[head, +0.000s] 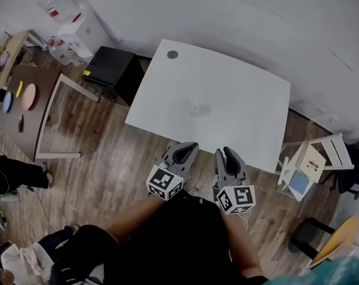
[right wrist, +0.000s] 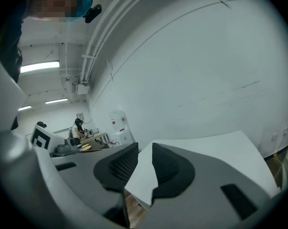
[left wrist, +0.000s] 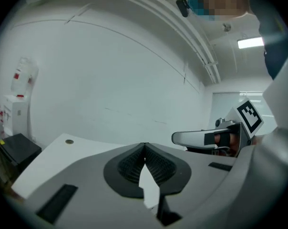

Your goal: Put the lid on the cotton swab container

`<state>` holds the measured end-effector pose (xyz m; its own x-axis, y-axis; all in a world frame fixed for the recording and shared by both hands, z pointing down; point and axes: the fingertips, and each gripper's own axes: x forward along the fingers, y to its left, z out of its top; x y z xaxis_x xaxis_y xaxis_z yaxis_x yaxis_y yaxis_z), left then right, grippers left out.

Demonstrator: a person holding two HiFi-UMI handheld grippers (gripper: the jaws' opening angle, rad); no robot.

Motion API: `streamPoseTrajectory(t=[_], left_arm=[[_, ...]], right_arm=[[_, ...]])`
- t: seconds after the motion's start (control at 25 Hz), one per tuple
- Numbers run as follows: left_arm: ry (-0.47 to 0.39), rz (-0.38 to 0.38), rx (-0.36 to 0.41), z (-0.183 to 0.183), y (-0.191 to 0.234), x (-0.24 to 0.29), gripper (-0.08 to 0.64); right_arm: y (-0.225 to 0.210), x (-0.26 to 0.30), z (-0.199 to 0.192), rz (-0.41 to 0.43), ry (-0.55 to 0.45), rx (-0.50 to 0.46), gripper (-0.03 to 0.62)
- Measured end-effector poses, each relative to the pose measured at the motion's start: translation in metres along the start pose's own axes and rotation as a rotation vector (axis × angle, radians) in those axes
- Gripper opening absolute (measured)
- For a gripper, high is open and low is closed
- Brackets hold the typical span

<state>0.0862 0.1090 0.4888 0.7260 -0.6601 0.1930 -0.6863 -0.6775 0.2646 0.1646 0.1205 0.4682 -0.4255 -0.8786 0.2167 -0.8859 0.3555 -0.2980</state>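
No cotton swab container or lid shows in any view. The white table (head: 215,100) has a bare top apart from a faint smudge. My left gripper (head: 188,149) hangs just short of the table's near edge, over the wooden floor. In the left gripper view it (left wrist: 144,144) is shut, pads touching, with nothing between them. My right gripper (head: 227,154) is beside it, also just short of the near edge. Seen in the right gripper view, the right gripper (right wrist: 145,147) stands open with a clear gap and nothing in it.
A round grommet (head: 172,54) sits in the table's far left corner. A black cabinet (head: 111,70) stands left of the table, and a white stool (head: 313,162) stands to its right. A brown table (head: 25,100) with coloured discs is far left.
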Motion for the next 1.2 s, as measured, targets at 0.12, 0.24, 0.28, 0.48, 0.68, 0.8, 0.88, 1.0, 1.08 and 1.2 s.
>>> streamPoseTrajectory(t=[0.12,0.24,0.28,0.48,0.68,0.8,0.88,1.0,1.08,1.2], left_arm=[[-0.031,0.056,0.073,0.003,-0.041,-0.019,0.012],[-0.048,0.109,0.078,0.006,-0.058,-0.038,0.012],[-0.052,0.120,0.076,0.008,-0.062,-0.044,0.012],[-0.141,0.181,0.101,0.026,-0.076,-0.072,0.012],[-0.137,0.117,0.147,0.028,-0.097,-0.079,0.012],[-0.134,0.110,0.150,0.022,-0.104,-0.090,0.012],[-0.141,0.115,0.160,0.023,-0.110,-0.096,0.012],[-0.171,0.129,0.170,0.021,-0.123,-0.101,0.012],[-0.176,0.136,0.180,0.019,-0.130,-0.103,0.012],[-0.169,0.140,0.193,0.017,-0.141,-0.106,0.012]], right_arm=[[0.011,-0.032,-0.006,0.015,-0.012,-0.032,0.055],[0.028,-0.058,-0.010,0.038,0.001,-0.046,0.040],[0.033,-0.065,-0.009,0.040,0.001,-0.051,0.037],[0.048,-0.092,0.012,-0.010,-0.054,-0.111,0.035],[0.067,-0.109,0.021,-0.078,-0.103,-0.154,0.035],[0.087,-0.115,0.021,-0.074,-0.103,-0.202,0.035],[0.094,-0.119,0.018,-0.077,-0.100,-0.231,0.035],[0.088,-0.127,0.013,-0.117,-0.097,-0.242,0.035],[0.086,-0.131,0.010,-0.124,-0.090,-0.254,0.035],[0.084,-0.142,0.004,-0.124,-0.074,-0.277,0.035]])
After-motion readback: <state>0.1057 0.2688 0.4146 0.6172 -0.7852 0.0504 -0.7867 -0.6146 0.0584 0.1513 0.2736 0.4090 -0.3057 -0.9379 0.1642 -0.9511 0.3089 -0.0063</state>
